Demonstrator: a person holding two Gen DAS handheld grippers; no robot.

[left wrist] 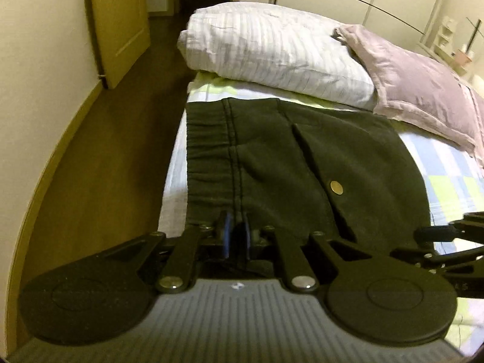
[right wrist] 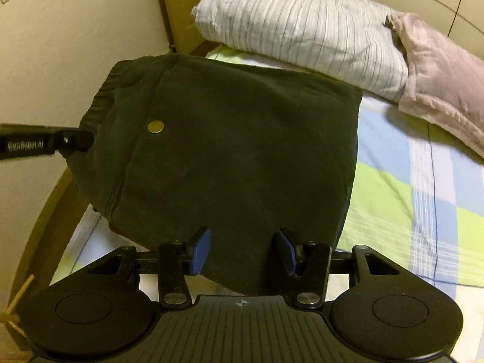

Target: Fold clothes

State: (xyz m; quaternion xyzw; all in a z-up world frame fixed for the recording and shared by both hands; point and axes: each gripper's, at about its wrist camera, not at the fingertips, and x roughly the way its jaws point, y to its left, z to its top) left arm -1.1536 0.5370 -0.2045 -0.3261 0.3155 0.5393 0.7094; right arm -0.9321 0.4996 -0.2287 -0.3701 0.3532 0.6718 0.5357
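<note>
Dark green shorts [right wrist: 236,151] are spread on the bed [right wrist: 393,196] just ahead of both grippers. Left gripper [left wrist: 237,236] is clamped on the waistband edge; right gripper [right wrist: 242,251] is spread wide around the near hem. Fabric is judged soft, limp and light, best pinched at corners.

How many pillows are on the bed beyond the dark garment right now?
2. The white striped pillow lies just beyond the dark garment. The pinkish pillow sits at its right end, overlapping it. More could lie out of view to the right.
</note>
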